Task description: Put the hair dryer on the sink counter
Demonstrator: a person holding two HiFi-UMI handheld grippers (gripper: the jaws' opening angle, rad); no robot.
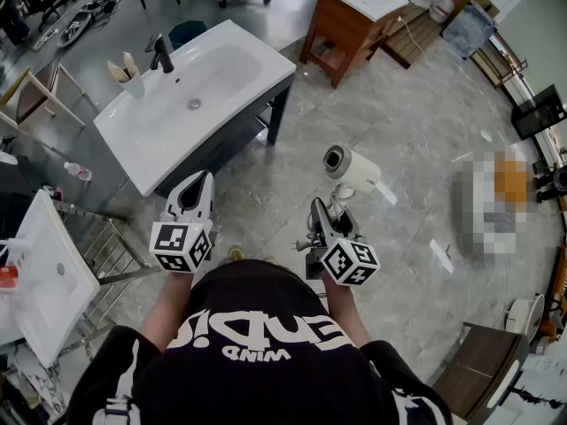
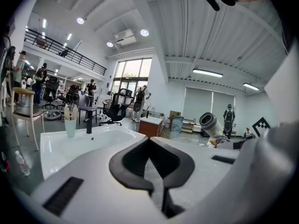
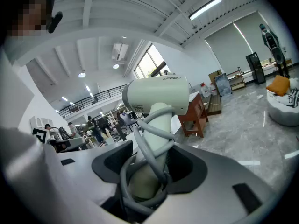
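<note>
Hair dryer [image 1: 354,168]: smooth, matt white plastic; its cord [image 3: 145,148] grey, rubbery. Sink basin [image 1: 221,69]: glossy white, ceramic-looking. Floor [image 1: 416,131]: polished grey stone tiles. Cabinet [image 1: 341,29]: brown wood.

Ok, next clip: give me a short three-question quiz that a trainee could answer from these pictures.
1. True or false: the hair dryer already rests on the sink counter.
2. Which gripper holds the hair dryer? A) left gripper B) right gripper C) neither
3. Fill in: the cord is wound round the dryer's ____.

Key
1. False: it is held in the air above the floor, apart from the counter.
2. B: its jaws clamp the dryer; the left gripper's jaws are together with nothing between them.
3. handle
</note>
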